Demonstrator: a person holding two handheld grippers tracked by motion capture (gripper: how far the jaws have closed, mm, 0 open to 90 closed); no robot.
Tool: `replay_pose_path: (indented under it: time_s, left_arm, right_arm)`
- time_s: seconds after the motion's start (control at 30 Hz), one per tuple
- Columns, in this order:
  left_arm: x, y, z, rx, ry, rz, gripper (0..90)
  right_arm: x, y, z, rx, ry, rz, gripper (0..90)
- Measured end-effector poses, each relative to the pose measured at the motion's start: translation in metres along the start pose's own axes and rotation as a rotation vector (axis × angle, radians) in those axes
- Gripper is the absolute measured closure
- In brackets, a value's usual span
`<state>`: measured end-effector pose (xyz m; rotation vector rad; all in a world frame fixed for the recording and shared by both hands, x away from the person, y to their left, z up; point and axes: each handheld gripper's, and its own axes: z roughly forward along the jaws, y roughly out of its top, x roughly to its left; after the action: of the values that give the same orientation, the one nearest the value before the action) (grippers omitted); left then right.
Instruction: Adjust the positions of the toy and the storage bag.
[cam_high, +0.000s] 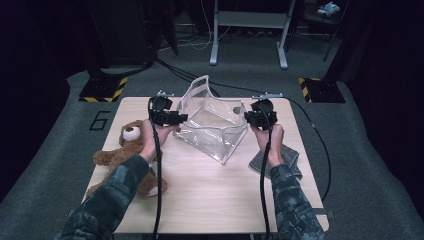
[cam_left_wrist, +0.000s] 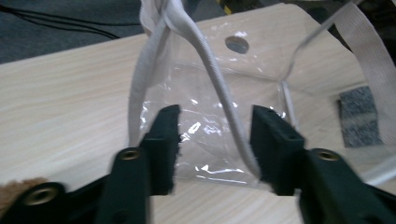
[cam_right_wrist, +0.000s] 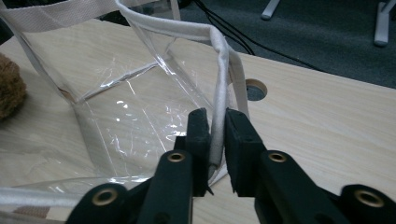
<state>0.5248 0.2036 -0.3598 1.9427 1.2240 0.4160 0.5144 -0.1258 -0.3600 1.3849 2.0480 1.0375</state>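
Film (cam_high: 212, 125) of the clear bag is judged light and floppy; its white trim (cam_right_wrist: 219, 112) is pinched by the right gripper (cam_right_wrist: 215, 135), while the left gripper (cam_left_wrist: 215, 140) is held half open around the rim, its pads clear.

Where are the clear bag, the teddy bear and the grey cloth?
clear bag (cam_high: 212, 122), high view, on its see-through side wall.
teddy bear (cam_high: 131, 135), high view, on its head.
grey cloth (cam_high: 290, 159), high view, on the part beside the person's right wrist.

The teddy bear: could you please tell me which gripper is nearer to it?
Left. The left gripper is just above-right of the teddy bear; the right gripper is beyond the clear bag.
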Motion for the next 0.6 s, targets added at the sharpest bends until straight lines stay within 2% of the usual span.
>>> replay_pose_path:
  time_s: [0.03,0.07,0.1,0.13,0.17,0.23,0.33,0.37,0.4,0.43,0.47,0.5,0.53,0.57,0.6]
  left_arm:
    - [0.001,0.002,0.0,-0.011,0.012,0.003,38.5]
    - [0.005,0.007,0.002,-0.032,0.023,-0.003,36.8]
    - [0.005,0.007,0.002,-0.032,0.023,-0.003,35.1]
    - [0.012,0.013,0.003,-0.043,0.015,-0.034,33.5]
    - [0.012,0.013,0.003,-0.043,0.015,-0.034,32.8]
    - [0.016,0.021,0.005,-0.075,0.016,-0.05,33.4]
    - [0.018,0.027,0.006,-0.099,0.002,-0.061,33.2]
    - [0.018,0.031,0.006,-0.1,0.011,-0.057,33.3]
    - [0.019,0.037,0.009,-0.103,0.019,-0.03,34.8]
    - [0.019,0.037,0.009,-0.103,0.019,-0.03,35.6]
    - [0.02,0.041,0.011,-0.093,0.041,-0.01,35.6]
    - [0.022,0.046,0.017,-0.084,0.048,0.001,40.1]
    - [0.022,0.046,0.017,-0.084,0.048,0.001,42.3]
    - [0.025,0.049,0.019,-0.062,0.05,0.021,42.3]
    - [0.027,0.05,0.023,-0.057,0.039,0.02,48.9]
  right_arm:
    - [0.0,-0.001,-0.001,-0.005,0.006,0.019,74.3]
    - [0.0,-0.002,-0.001,-0.003,0.008,0.012,72.0]
    - [0.0,-0.002,-0.001,-0.003,0.008,0.012,72.0]
    - [0.001,-0.003,-0.002,-0.009,0.018,0.023,66.9]
    - [0.001,-0.003,-0.002,-0.009,0.018,0.023,66.9]
    - [0.005,-0.004,-0.007,-0.011,0.021,0.021,61.0]
    - [0.008,-0.005,-0.01,-0.012,0.026,0.017,59.9]
    - [0.009,-0.005,-0.011,-0.015,0.024,0.02,57.4]
    - [0.011,-0.006,-0.013,-0.012,0.026,0.031,55.8]
    - [0.011,-0.006,-0.013,-0.012,0.026,0.031,55.8]
    - [0.013,-0.006,-0.014,-0.016,0.026,0.042,54.6]
    - [0.014,-0.007,-0.014,-0.008,0.026,0.046,54.5]
    - [0.014,-0.007,-0.014,-0.003,0.026,0.048,55.0]
    - [0.014,-0.007,-0.014,-0.003,0.026,0.048,55.0]
    - [0.013,-0.008,-0.013,0.004,0.029,0.04,56.6]
